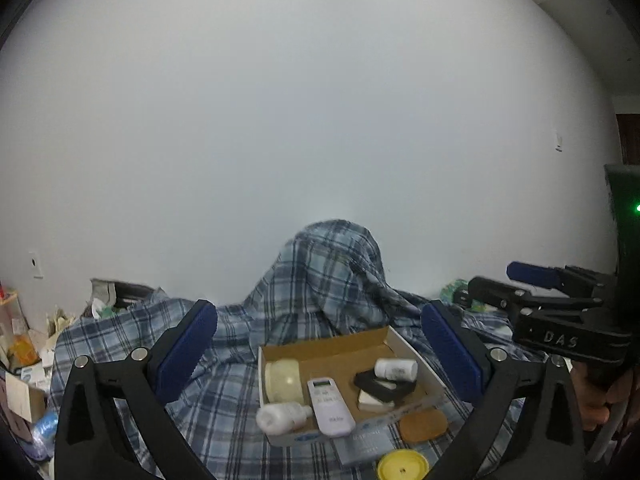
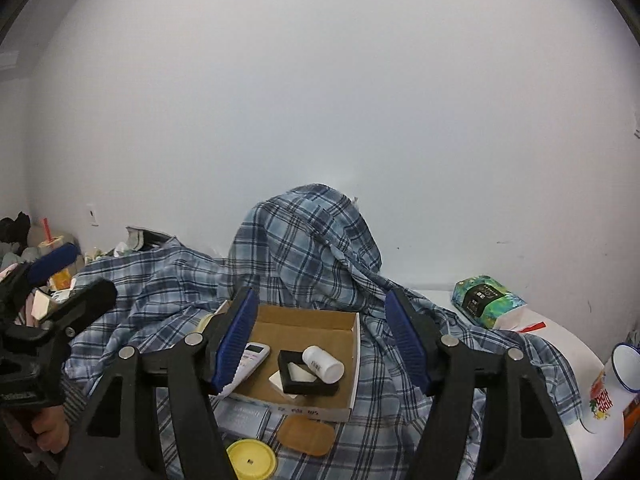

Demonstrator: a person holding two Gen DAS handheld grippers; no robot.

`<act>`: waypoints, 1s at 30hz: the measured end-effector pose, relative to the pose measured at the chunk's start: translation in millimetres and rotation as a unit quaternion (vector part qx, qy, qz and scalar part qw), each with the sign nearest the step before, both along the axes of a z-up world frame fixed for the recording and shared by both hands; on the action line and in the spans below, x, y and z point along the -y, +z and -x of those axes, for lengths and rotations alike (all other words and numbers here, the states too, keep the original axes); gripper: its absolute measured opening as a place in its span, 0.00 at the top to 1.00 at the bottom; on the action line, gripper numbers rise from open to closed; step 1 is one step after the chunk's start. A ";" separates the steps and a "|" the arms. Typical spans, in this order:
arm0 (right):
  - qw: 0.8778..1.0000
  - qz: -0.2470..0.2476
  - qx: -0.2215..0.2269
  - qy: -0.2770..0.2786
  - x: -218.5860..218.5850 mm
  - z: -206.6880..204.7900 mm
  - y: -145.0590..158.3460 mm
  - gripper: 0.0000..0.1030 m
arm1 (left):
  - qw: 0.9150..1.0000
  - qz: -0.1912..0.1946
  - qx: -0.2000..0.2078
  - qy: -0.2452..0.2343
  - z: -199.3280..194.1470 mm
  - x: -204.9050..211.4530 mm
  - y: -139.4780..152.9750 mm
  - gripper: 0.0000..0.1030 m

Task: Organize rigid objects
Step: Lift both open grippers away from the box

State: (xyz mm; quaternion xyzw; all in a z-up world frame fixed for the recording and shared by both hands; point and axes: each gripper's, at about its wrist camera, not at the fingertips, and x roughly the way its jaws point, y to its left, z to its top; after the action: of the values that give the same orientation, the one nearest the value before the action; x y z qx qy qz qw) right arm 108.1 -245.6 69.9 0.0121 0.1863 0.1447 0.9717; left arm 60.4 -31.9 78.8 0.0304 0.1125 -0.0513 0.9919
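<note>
A shallow cardboard box point(image 1: 328, 345) lies on a plaid cloth. It holds a cream jar point(image 1: 284, 378), a white remote point(image 1: 330, 406), a white ribbed bottle point(image 1: 282, 416), a black tray point(image 1: 384, 387) and a white pill bottle point(image 1: 396, 368). In front of the box lie a brown oval case point(image 1: 423, 425), a yellow lid point(image 1: 403, 466) and a grey booklet point(image 1: 360, 444). My left gripper point(image 1: 319, 310) hovers above the box, open wide and empty. My right gripper point(image 2: 321, 295) is also open over the box point(image 2: 304, 320), with nothing between its pads. The remote point(image 2: 254, 354) is partly hidden behind its left finger.
The plaid cloth point(image 2: 316, 248) rises in a hump against the white wall behind the box. A green packet point(image 2: 486, 300), an enamel mug point(image 2: 626, 368) and a printed cup point(image 2: 600, 400) stand at the right. Clutter of boxes and bags point(image 1: 24, 352) fills the left side.
</note>
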 end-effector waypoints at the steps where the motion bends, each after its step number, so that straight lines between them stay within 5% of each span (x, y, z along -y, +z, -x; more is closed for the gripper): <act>1: 1.000 0.000 0.004 -0.001 0.8 5.5 -1.1 0.35 | 1.000 0.000 -0.004 -0.001 2.4 -0.7 -3.1 0.00; 6: 1.000 0.009 0.004 -0.007 2.0 20.9 -17.8 0.27 | 0.999 0.006 -0.035 -0.006 12.9 -5.0 -27.3 0.00; 13: 0.997 0.012 -0.076 0.008 4.6 23.5 -61.7 0.19 | 0.995 0.024 -0.097 -0.020 18.2 -8.5 -57.1 0.00; 22: 0.990 0.040 -0.133 0.024 5.0 28.5 -102.5 0.19 | 0.992 0.012 -0.123 -0.013 24.1 -12.0 -82.2 0.00; 30: 0.989 0.047 -0.135 0.037 0.5 27.9 -107.3 0.19 | 0.991 0.011 -0.136 -0.004 17.7 -12.5 -94.3 0.00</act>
State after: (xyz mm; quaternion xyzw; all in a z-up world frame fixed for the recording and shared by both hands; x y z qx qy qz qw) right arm 80.1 -246.1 -37.4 -0.0211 0.3229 0.1688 0.9310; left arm 42.7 -19.4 -15.5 0.0131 0.2456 -0.0599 0.9674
